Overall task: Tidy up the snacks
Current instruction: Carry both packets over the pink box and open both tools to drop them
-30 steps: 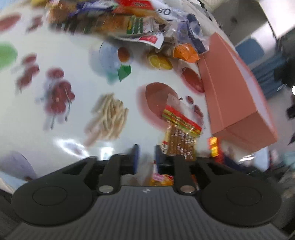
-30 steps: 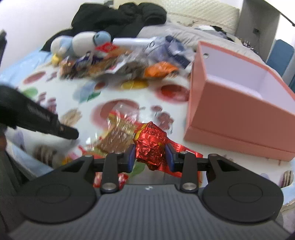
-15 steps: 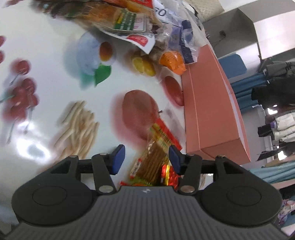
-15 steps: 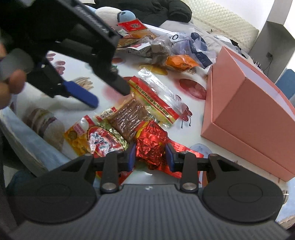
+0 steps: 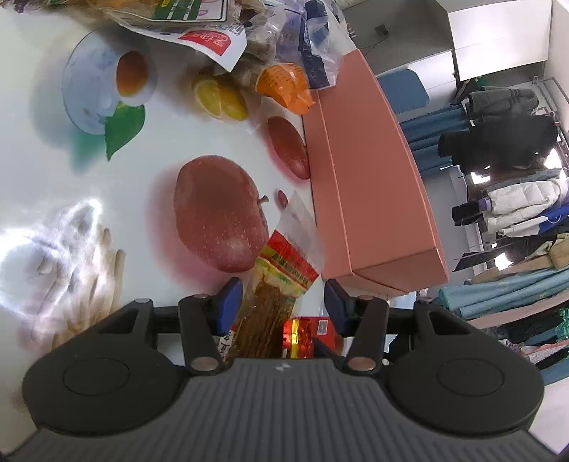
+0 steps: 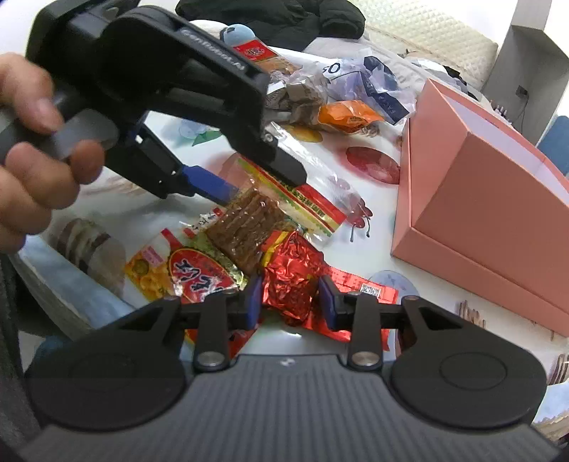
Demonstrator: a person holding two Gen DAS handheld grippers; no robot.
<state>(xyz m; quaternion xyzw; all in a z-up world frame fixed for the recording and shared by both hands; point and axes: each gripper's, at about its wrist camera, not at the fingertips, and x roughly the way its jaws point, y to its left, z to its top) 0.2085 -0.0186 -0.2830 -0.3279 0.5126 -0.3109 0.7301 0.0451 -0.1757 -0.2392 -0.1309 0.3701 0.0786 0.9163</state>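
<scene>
snacks get sorted toward the pink box [image 6: 490, 199]: right tongs [image 6: 290, 296] clamp the red foil packet [image 6: 290, 280], left tongs [image 5: 281, 302] spread apart over the jerky strip pack [image 5: 274, 302] at lower centre.

A fruit-printed cloth [image 5: 106, 184] covers the worktop. Beyond its far edge lie a black garment [image 6: 284, 16] and a quilted cream cushion [image 6: 426, 39]. Off its right edge, jackets [image 5: 515, 199] hang near a blue chair [image 5: 405, 90].

Snack pile [image 5: 199, 21] cut off by top edge; box [image 5: 370, 184] interior hidden.
</scene>
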